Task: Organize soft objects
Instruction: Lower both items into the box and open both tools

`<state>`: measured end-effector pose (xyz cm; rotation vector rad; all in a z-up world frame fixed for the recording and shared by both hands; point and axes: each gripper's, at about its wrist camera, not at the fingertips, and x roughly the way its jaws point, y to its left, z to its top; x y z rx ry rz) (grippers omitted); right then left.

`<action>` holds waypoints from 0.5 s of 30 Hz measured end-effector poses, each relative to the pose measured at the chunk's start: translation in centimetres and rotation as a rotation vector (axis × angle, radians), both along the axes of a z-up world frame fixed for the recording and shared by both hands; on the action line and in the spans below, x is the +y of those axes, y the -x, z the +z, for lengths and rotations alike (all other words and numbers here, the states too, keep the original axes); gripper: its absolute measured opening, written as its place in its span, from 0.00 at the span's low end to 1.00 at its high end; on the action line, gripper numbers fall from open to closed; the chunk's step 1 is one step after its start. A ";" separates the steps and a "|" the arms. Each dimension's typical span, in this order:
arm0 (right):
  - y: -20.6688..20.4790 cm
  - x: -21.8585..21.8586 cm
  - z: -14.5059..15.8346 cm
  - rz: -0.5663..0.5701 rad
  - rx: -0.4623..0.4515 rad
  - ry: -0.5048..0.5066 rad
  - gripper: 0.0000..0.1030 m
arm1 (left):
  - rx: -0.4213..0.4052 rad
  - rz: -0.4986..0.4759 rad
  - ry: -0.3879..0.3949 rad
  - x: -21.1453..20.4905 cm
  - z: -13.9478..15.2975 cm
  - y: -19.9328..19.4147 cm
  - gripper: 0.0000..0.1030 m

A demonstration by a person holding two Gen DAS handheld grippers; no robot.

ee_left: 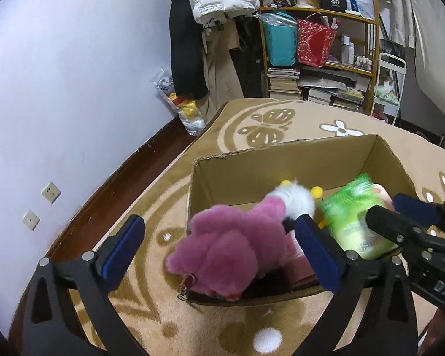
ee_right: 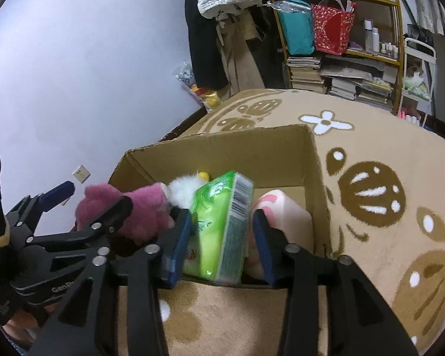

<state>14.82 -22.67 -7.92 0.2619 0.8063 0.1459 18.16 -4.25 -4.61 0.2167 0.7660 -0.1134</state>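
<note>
We see one cardboard box standing open on a patterned rug, and both grippers reach over its near rim.

From the left wrist, the left gripper stands spread wide, about as far as it goes. One pink plush toy with a white fluffy head and two yellow knobs lies between its jaws, draped over the box's near left corner. The blue pad on the right sits just beside the toy's neck; the left pad is well apart from it, so the toy is loose rather than clamped. This view alone shows a small metal chain hanging from the plush over the rim. To the right of these jaws we see the right gripper's fingers around the green pack, which is blurred here.

From the right wrist, the right gripper is partly open. One green tissue pack stands on edge between its jaws, inside the box near the front wall; here its barcode side is sharp. We see a gap on the right side, and on the left the pad sits against or just beside the wrapper; we cannot tell whether it presses. Beyond the right jaw lies one pale soft thing with pink marks on the box floor, far clearer here than in the other view. The left gripper appears at the left with the plush behind its near finger.
</note>
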 end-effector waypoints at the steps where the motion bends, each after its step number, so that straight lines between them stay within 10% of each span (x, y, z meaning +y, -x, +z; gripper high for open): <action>1: 0.1 -0.1 0.1 -0.005 -0.002 0.000 0.64 | 0.002 0.008 0.001 0.3 0.0 0.0 0.98; 5: 0.4 -0.3 0.6 -0.025 -0.016 -0.005 0.85 | -0.017 0.037 0.009 1.3 0.2 0.4 1.00; 15: 1.7 -0.3 2.2 -0.028 -0.010 0.030 0.99 | -0.021 0.060 0.045 3.1 2.0 2.1 1.00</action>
